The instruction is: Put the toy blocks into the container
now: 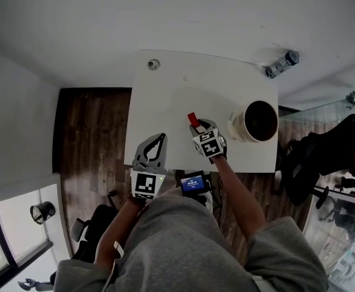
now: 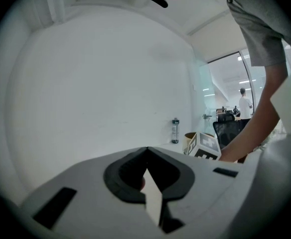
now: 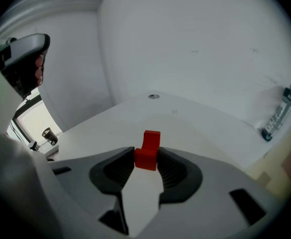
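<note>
A red L-shaped toy block (image 3: 147, 152) sits between the tips of my right gripper (image 3: 146, 159), and both pads press on its sides. In the head view the red block (image 1: 193, 120) sticks out ahead of the right gripper (image 1: 196, 126) over the white table (image 1: 177, 96). The container (image 1: 258, 121), a round cream tub with a dark inside, stands just right of that gripper. My left gripper (image 1: 160, 137) hovers at the table's near edge, shut, with nothing in it. Its jaw tips meet in the left gripper view (image 2: 146, 149).
A clear bottle (image 1: 282, 64) lies at the table's far right corner, also visible in the right gripper view (image 3: 278, 114). A small round fitting (image 1: 154, 64) sits at the far left of the table. Wood floor (image 1: 92, 132) lies to the left, a black chair (image 1: 323, 157) to the right.
</note>
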Available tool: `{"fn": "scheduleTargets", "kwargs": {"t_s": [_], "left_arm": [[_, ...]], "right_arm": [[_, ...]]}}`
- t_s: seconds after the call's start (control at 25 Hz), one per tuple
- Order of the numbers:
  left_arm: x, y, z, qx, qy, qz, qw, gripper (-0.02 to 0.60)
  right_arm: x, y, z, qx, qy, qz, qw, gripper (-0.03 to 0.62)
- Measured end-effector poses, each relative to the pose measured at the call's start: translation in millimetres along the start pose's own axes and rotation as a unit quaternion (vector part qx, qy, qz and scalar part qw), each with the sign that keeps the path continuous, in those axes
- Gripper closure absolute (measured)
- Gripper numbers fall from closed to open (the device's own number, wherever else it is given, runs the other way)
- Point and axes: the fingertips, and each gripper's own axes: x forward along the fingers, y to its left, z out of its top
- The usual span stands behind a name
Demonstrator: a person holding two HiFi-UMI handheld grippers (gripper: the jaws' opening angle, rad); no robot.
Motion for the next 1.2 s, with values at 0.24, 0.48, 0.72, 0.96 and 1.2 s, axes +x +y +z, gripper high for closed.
{"fn": "scheduleTargets", "kwargs": {"t_s": [0.24,0.48,0.72,0.96,1.2], "left_arm": [[30,-33,11,0.008,-0.013,-0.060,0.9981,0.575],[58,-75,25,0.026,-0.029,-0.128,0.9911,0.575],[85,-115,36,0.032,-0.042,-0.178,0.9825,0.575],[101,-137,49,0.026,-0.050,-0.205,0.9772,0.575],[107,-139,52,0.020,-0.049,-0.209,0.9764,0.575]], "right_arm": [[-58,-18,-6,0.022,-0.035,-0.036,0.998,0.450],[-108,-36,-41,0.054,-0.042,-0.084,0.994,0.450],[-141,-55,-80,0.100,-0.035,-0.127,0.986,0.450],[-160,-58,-83,0.098,-0.033,-0.135,0.985,0.450],[-207,-48,-31,0.047,-0.087,-0.123,0.987,0.451]]}}
